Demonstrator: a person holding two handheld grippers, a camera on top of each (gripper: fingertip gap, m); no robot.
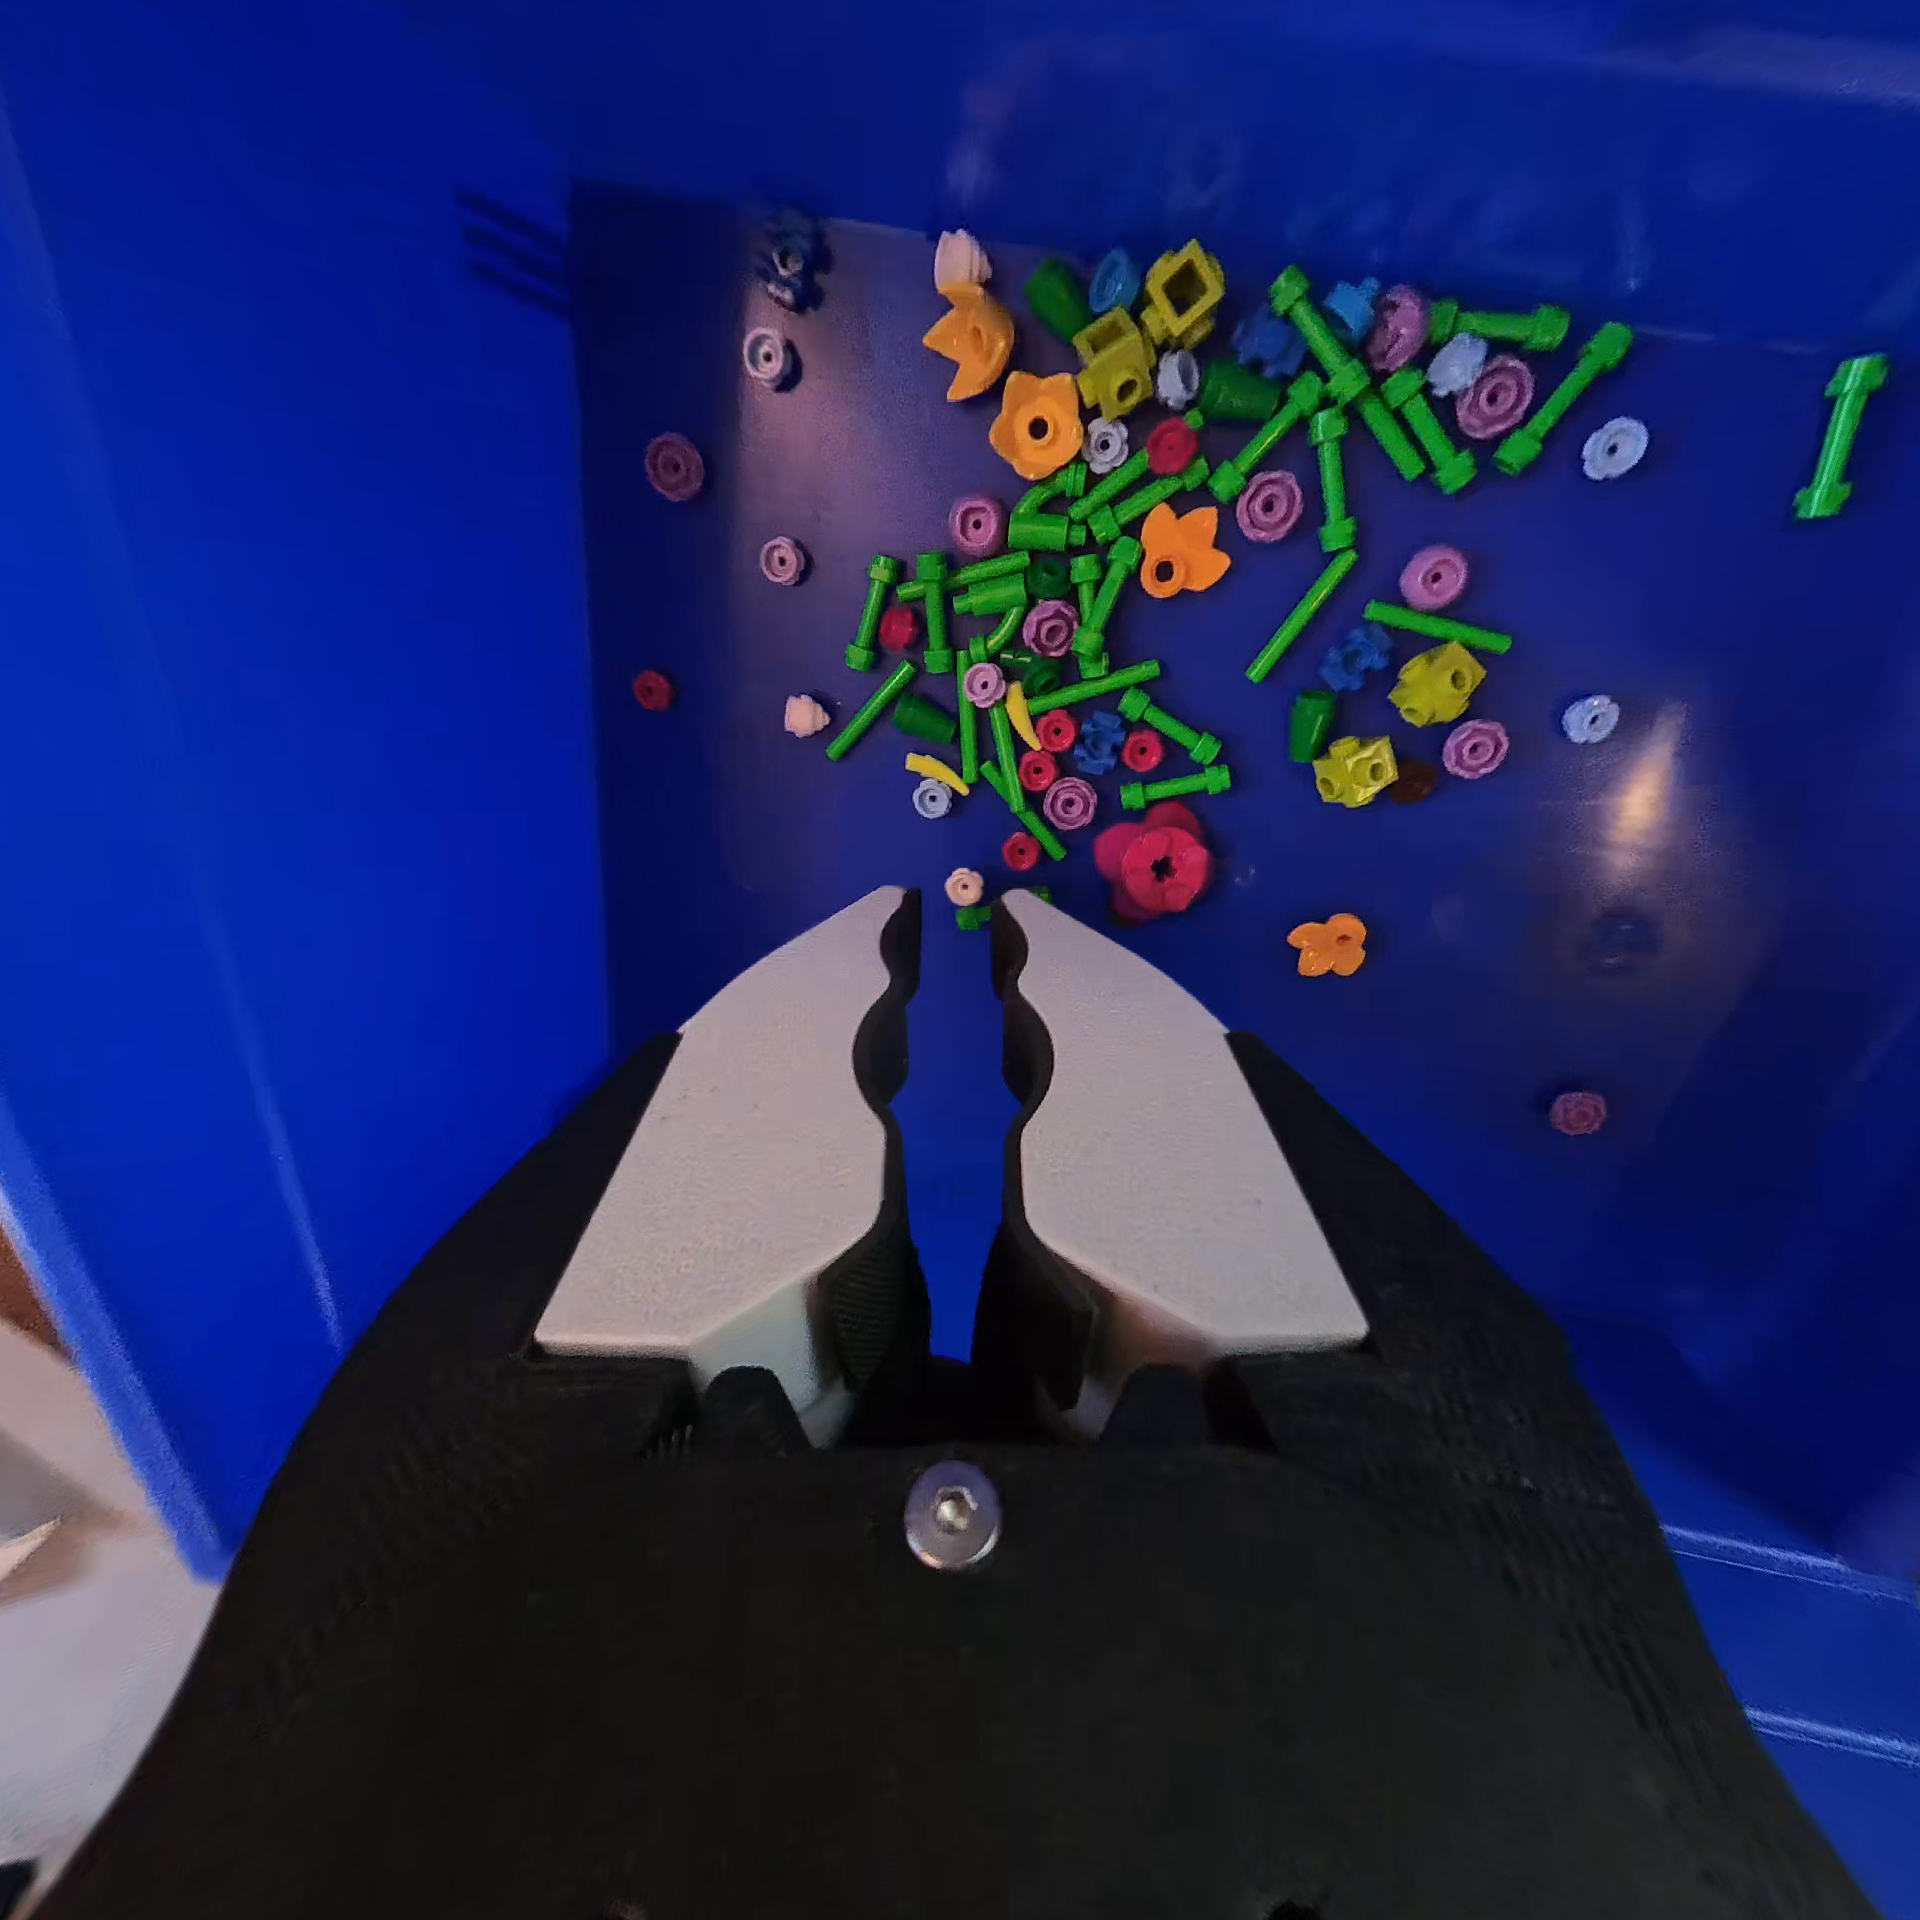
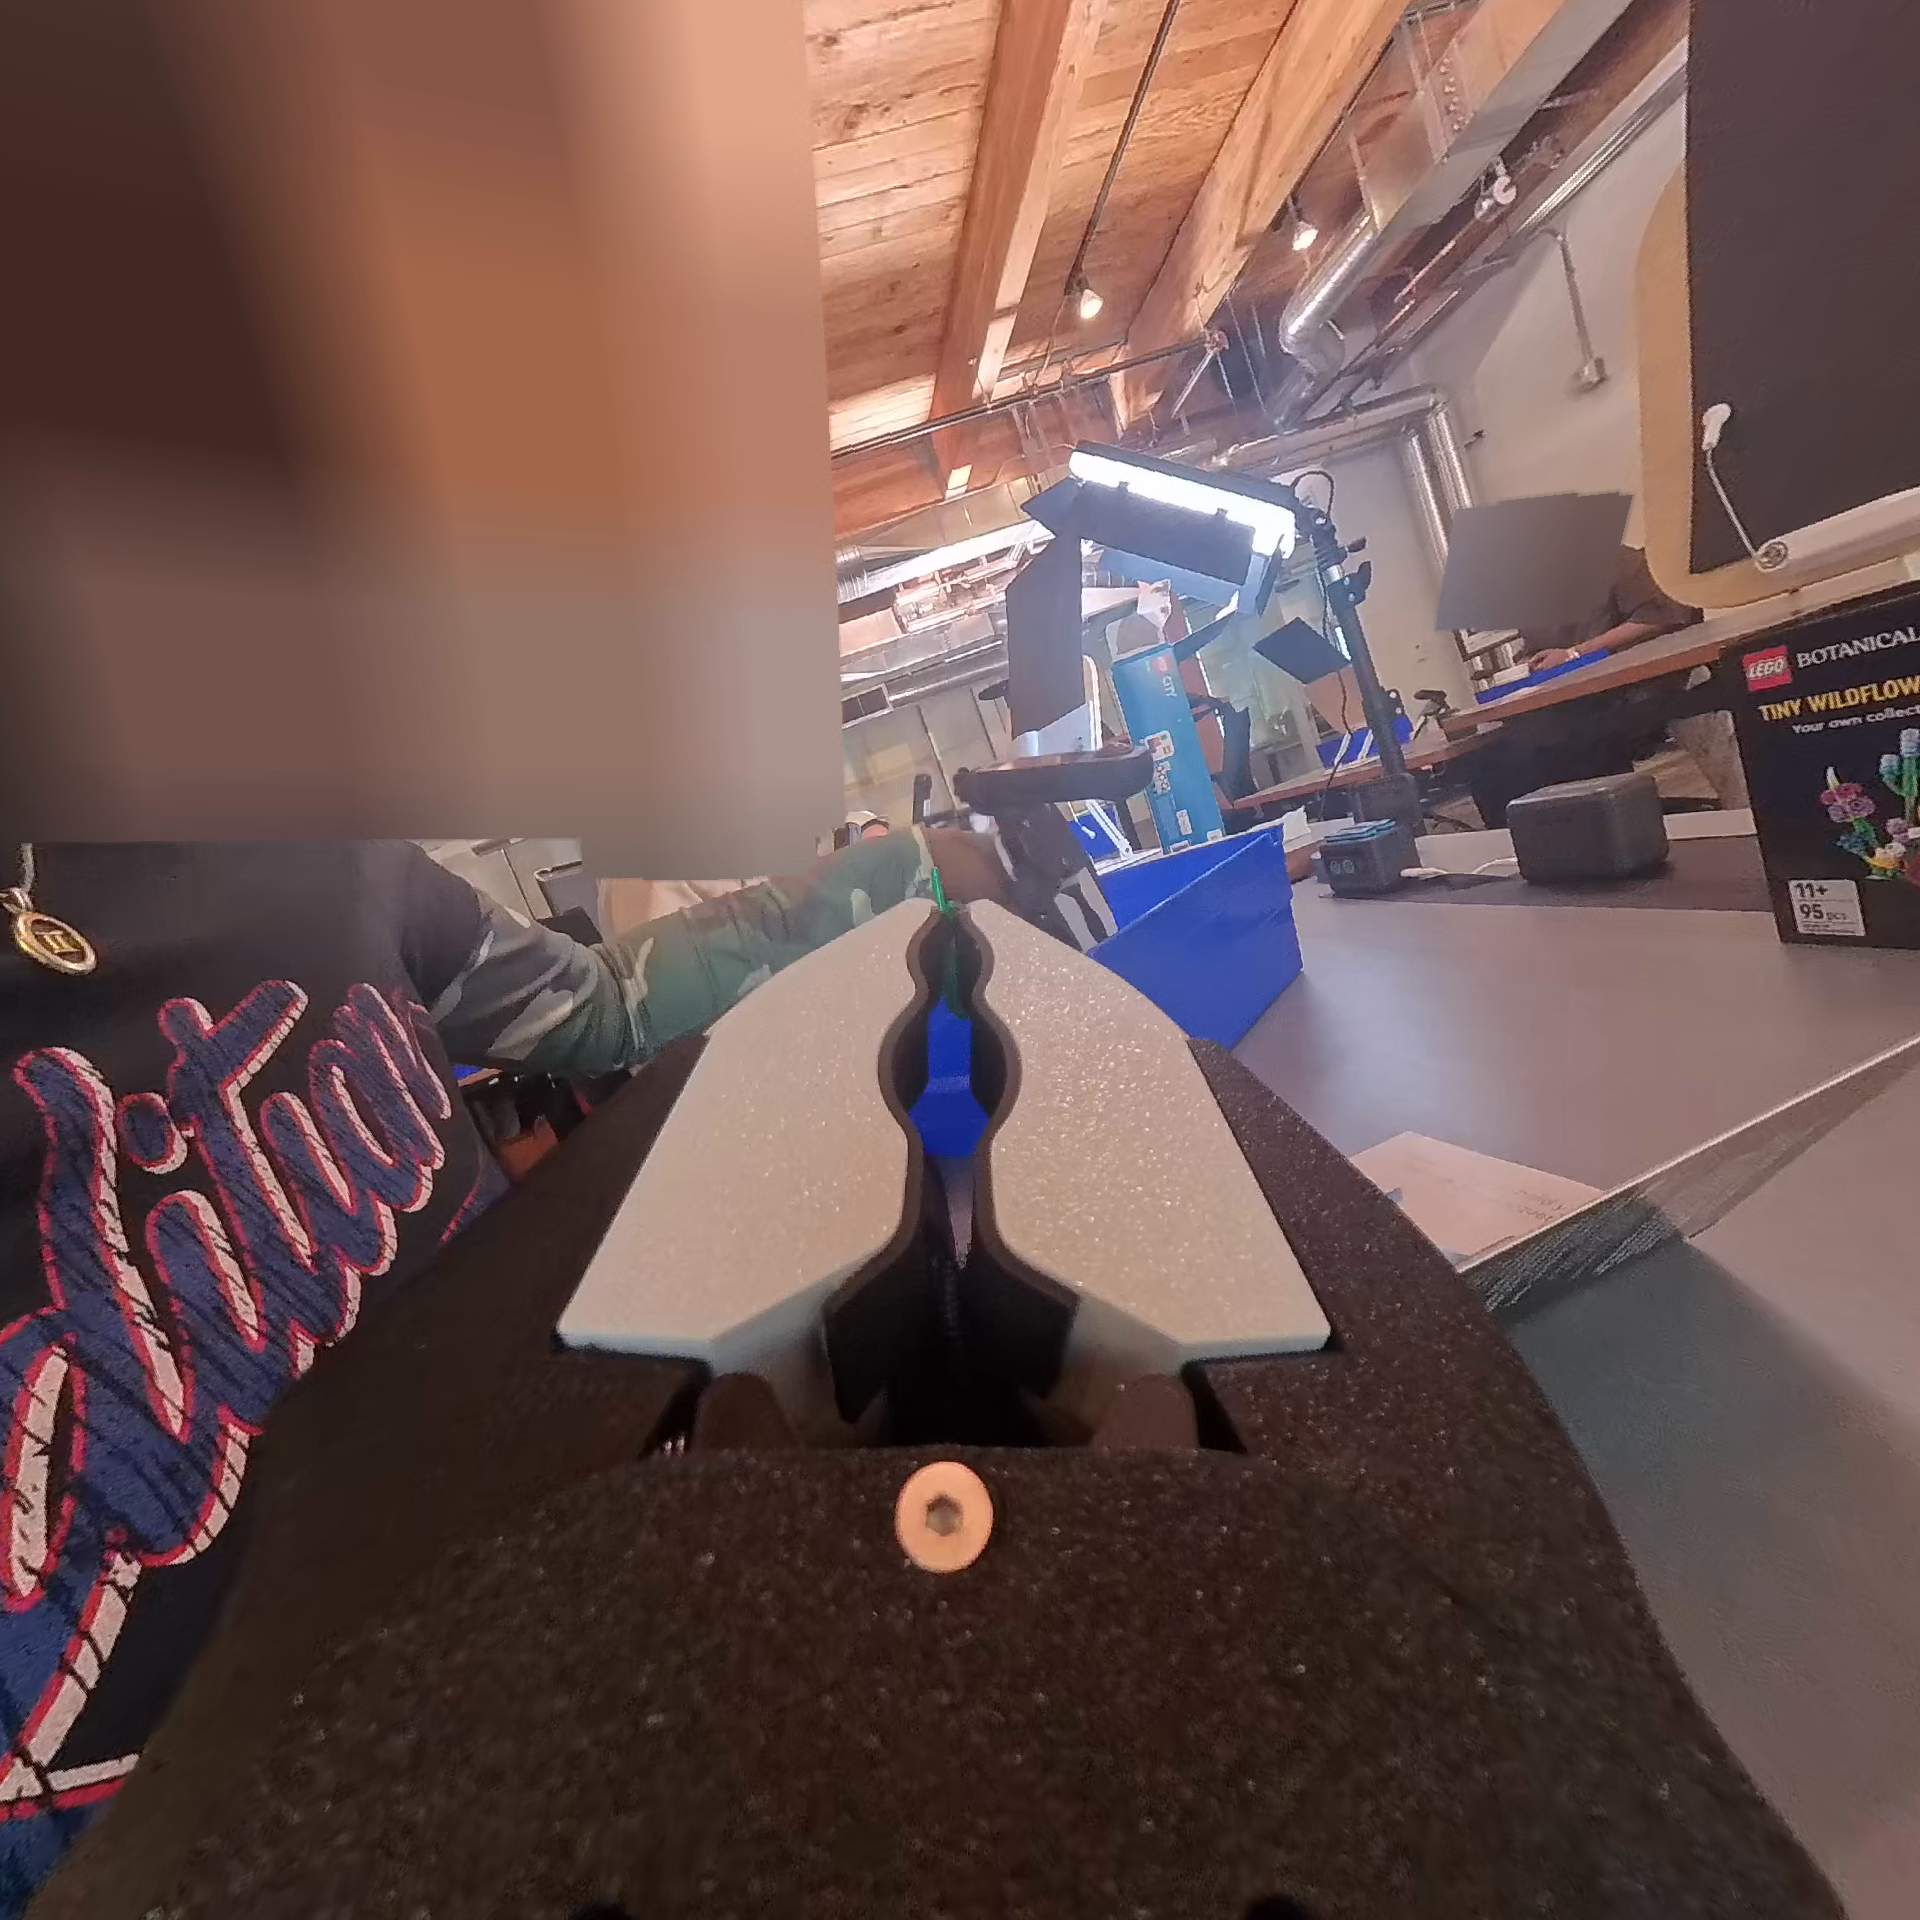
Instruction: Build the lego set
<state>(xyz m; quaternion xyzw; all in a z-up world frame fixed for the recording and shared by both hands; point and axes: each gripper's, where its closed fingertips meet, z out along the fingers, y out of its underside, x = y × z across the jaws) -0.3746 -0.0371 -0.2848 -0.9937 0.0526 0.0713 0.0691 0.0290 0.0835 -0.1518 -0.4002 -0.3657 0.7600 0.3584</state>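
Hovering my left tool [image 1: 956, 914] slightly apart inside the blue bin [image 1: 312, 623], I should centre on one small green piece [image 1: 974, 916] at twelve o'clock before closing. My right tool [image 2: 951, 920] is clamped on a thin green stem [image 2: 948, 940].

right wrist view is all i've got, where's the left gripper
Observer: The left gripper is inside the blue bin, above its floor.
Operator: shut or open
Observer: Open a little, holding nothing.
Operator: what's nearest its tips
Observer: A small white flower stud and a green piece.
Operator: any big flowers close
Observer: A magenta flower, just right of the tips.
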